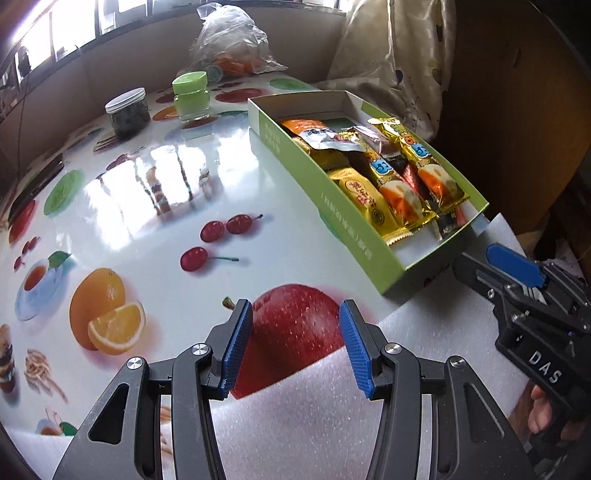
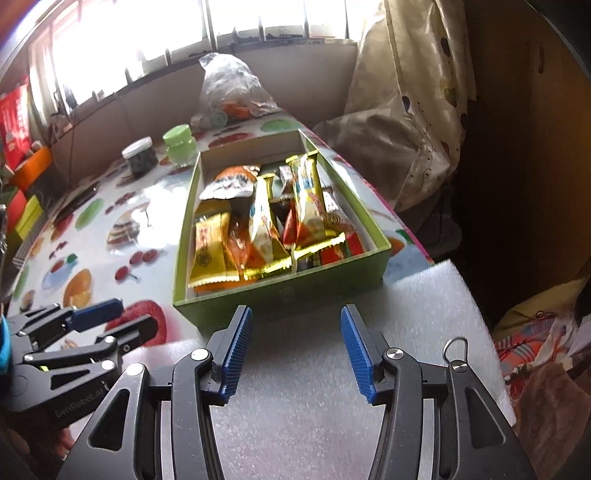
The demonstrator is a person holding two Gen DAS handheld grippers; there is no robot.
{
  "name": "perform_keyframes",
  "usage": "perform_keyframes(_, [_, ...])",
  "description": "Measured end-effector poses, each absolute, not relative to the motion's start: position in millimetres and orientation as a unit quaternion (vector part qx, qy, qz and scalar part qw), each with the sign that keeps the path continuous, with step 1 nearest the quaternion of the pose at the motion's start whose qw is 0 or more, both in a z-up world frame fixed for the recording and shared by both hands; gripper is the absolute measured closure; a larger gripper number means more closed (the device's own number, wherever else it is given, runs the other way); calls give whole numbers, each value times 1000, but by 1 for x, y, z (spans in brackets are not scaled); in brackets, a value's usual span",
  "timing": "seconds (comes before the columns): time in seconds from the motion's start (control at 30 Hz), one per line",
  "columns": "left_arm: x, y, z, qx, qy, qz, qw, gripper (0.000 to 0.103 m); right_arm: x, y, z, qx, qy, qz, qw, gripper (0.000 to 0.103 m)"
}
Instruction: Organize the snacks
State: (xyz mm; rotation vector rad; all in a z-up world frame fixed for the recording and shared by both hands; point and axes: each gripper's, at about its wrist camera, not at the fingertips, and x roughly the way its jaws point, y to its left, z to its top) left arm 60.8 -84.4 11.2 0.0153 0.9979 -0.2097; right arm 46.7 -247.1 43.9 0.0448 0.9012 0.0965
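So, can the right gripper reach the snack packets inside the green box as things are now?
Probably yes. The right gripper is open and empty, aimed at the green box just ahead. The box has no lid, the snack packets lie exposed, and nothing stands between; it only needs to clear the near wall.

Table (image 1: 155, 192): glossy white top printed with fruit, strong window glare reflected in it; a white foam sheet (image 2: 306, 402) is laid over its near end.
Windows (image 2: 155, 33): a band along the far wall, overexposed with daylight, with a beige lower wall (image 1: 110, 85) below.
Curtain (image 2: 410, 92): cream, dotted, bunched at the right.
Panel (image 1: 517, 110): brown, in deep shadow at far right.
Patterned cloth (image 2: 535, 354): seen low at right.
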Motion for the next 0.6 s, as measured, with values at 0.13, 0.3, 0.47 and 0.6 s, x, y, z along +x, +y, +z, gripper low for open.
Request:
perform_keyframes(0.13, [58,-85,10,9,477,-98,873,53,41,-245,38,13,440,42,897,53])
perform_keyframes(0.3, [53,-88,8,18,468,-94,879,53,35,-239,32,-11,438,30,898,52])
perform_keyframes(0.47, [52,-90,7,26,460,-88,883,52,33,-238,30,-12,428,23,903,51])
perform_keyframes(0.6, [51,-91,6,29,458,-85,884,52,31,-238,29,-14,424,22,905,51])
